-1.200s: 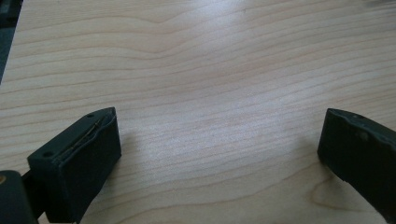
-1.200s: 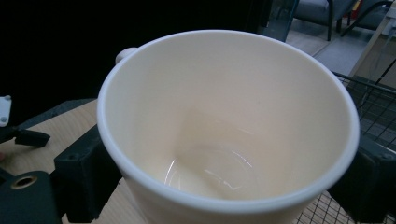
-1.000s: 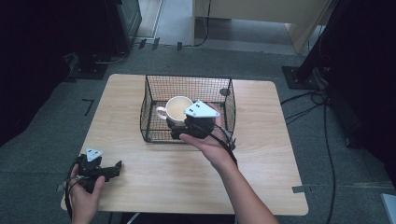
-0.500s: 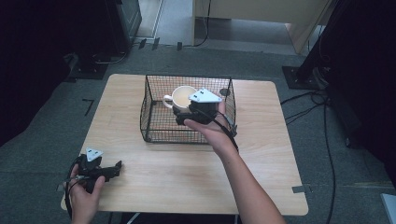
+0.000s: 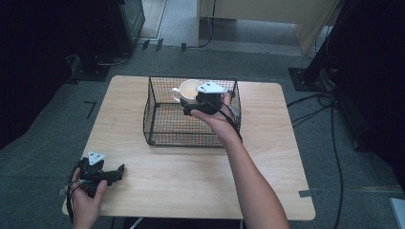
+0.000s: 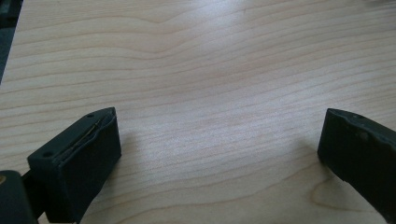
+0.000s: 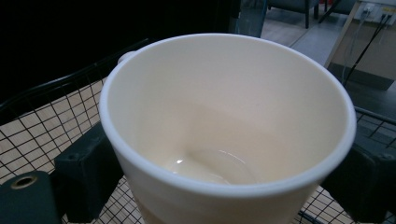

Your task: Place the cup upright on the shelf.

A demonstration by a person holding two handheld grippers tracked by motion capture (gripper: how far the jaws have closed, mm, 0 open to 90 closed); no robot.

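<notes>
The right gripper [image 5: 196, 106] grips the cream mug [image 7: 224, 135] by its sides, inside the wire basket [image 5: 162, 125] toward its far wall, so it looks wise to move it level and clear of the mesh, while the left gripper [image 6: 219, 154], well in front of the basket, rests spread apart on the table [image 6: 210, 60].

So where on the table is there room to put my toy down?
Bare wood lies on the table between the wire basket and the near edge, and on both sides of the basket. It is crowded inside, where the right gripper holds the cup.

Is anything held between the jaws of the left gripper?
No. In the left gripper view, the left gripper has its jaws wide apart over bare wooden table.
</notes>
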